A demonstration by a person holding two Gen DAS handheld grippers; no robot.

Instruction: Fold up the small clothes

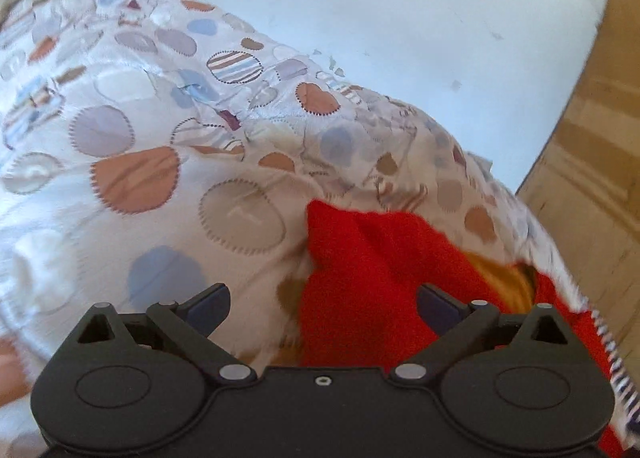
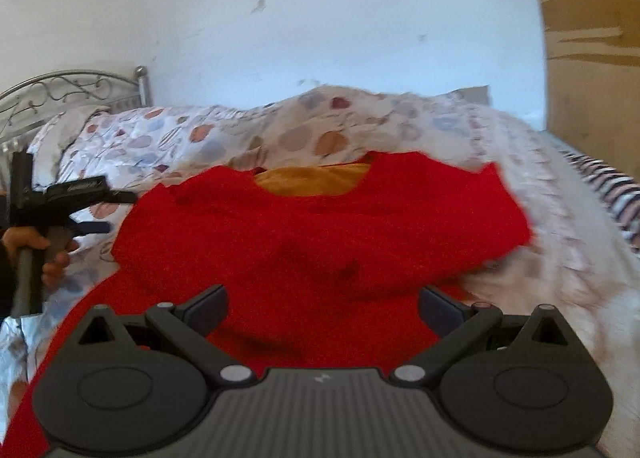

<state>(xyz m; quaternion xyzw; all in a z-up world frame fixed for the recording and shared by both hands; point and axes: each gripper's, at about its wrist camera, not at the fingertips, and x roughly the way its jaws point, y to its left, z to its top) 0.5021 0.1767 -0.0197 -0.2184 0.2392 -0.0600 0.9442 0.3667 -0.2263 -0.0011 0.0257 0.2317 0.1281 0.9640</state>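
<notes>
Red top (image 2: 320, 234) lies spread on the bed, on a quilt (image 2: 200, 138) printed with blue, brown and striped circles. Neckline faces the far wall; a mustard-yellow lining (image 2: 316, 180) shows inside it. Far right corner of the top is blurred.

Right claw (image 2: 322, 308) — jaws spread wide, released, nothing between them — hangs over the near part of the top. Whether it touches the cloth, cannot tell.

Left claw (image 1: 322, 308) also released, jaws wide apart. It sits at the top's left edge, the red cloth (image 1: 360, 278) filling the gap's right half and the quilt (image 1: 140, 118) the left half. The yellow lining (image 1: 504, 282) shows past its right finger.

From the right wrist view the left claw (image 2: 96, 214) is seen from the side at the frame's left, just beside the top's left shoulder, held by a hand (image 2: 36, 254) on its grey handle.

Surroundings (background only): metal scrollwork headboard (image 2: 76, 90) at far left, white marked wall (image 2: 320, 18), wooden panel (image 2: 592, 58) at right, striped cloth (image 2: 616, 194) at the bed's right edge.
</notes>
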